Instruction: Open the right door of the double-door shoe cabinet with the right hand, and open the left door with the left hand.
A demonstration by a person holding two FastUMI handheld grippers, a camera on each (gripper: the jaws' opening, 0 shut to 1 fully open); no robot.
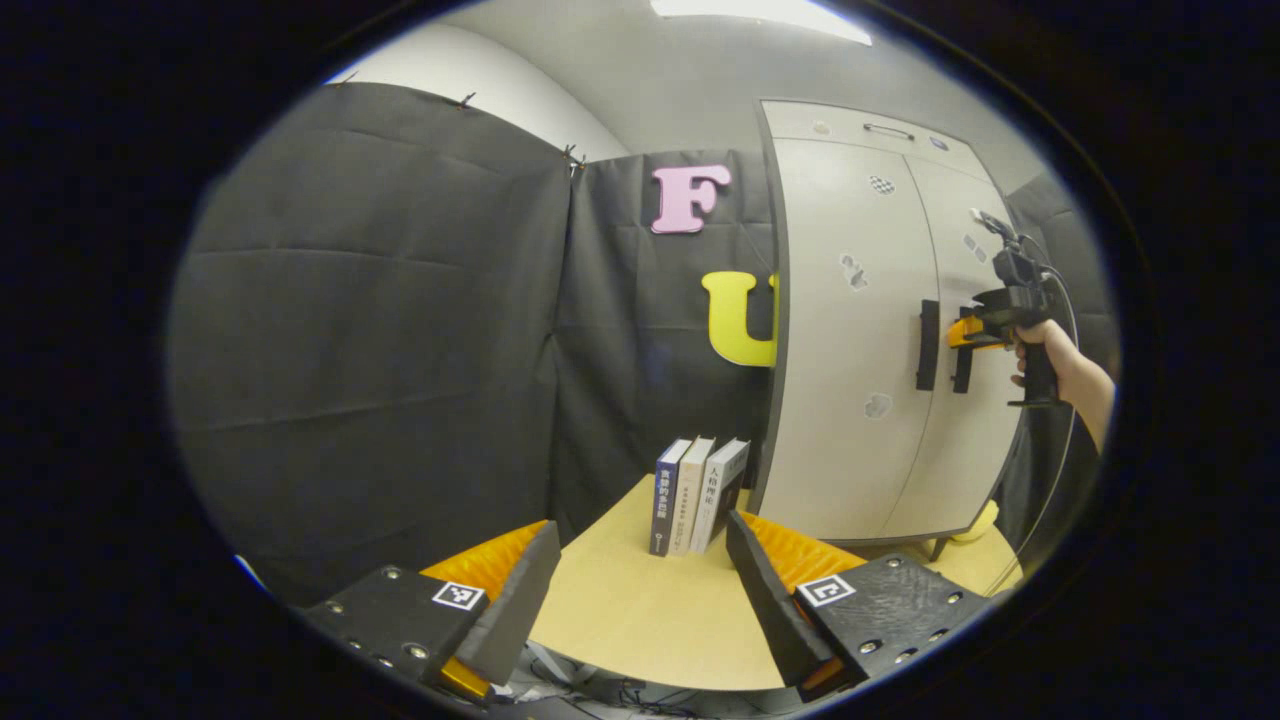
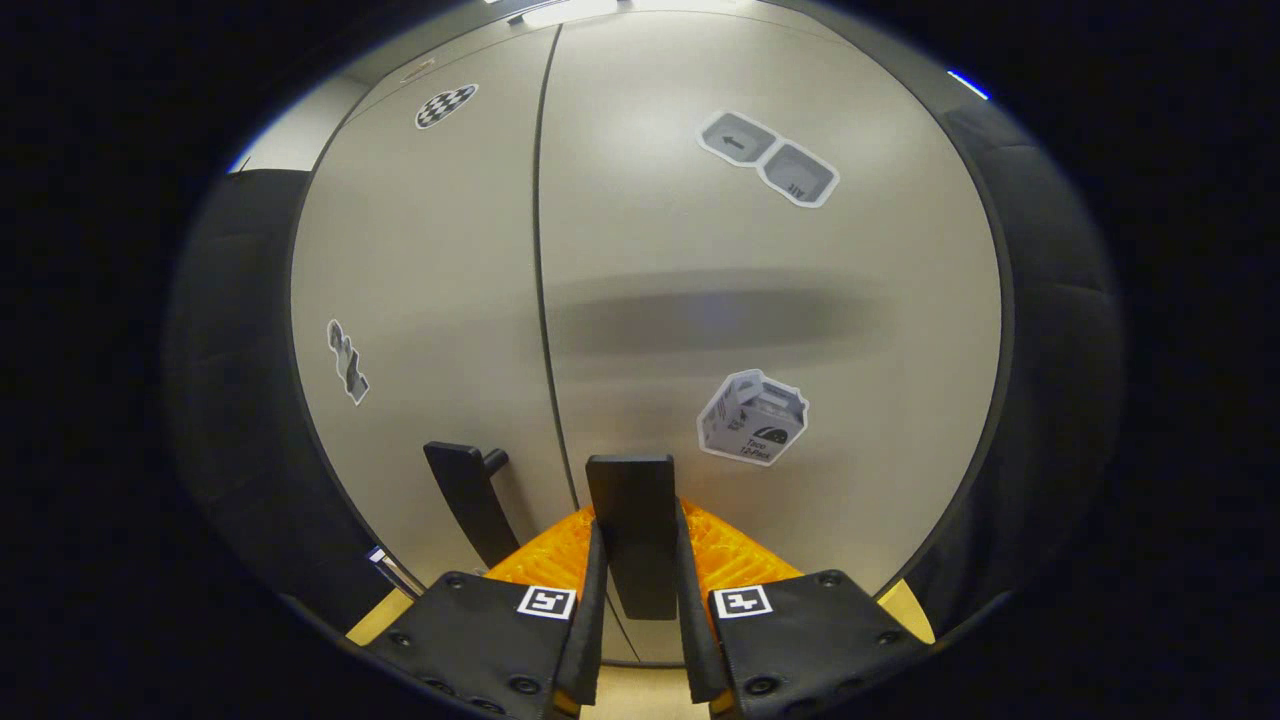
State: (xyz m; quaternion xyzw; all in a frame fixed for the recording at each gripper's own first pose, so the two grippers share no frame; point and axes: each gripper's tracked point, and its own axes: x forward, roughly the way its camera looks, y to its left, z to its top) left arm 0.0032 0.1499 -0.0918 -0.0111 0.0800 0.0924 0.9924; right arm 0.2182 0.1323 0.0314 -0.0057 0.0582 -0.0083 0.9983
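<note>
Right gripper (image 2: 640, 600) clamped on right door handle (image 2: 632, 530); both cabinet doors closed

Seen in right gripper view: both fingers pressed against the sides of the upright dark handle, right door (image 2: 780, 320) flush with left door (image 2: 440, 300), left door handle (image 2: 470, 500) just beside, untouched. In left gripper view: left gripper (image 1: 640, 590) held with jaws spread wide over the tan table (image 1: 640, 620), well apart from shoe cabinet (image 1: 860, 330) at far right; three books (image 1: 698, 495) standing upright on table near cabinet's left side; a hand (image 1: 1050, 350) holding the right gripper at the handles
</note>
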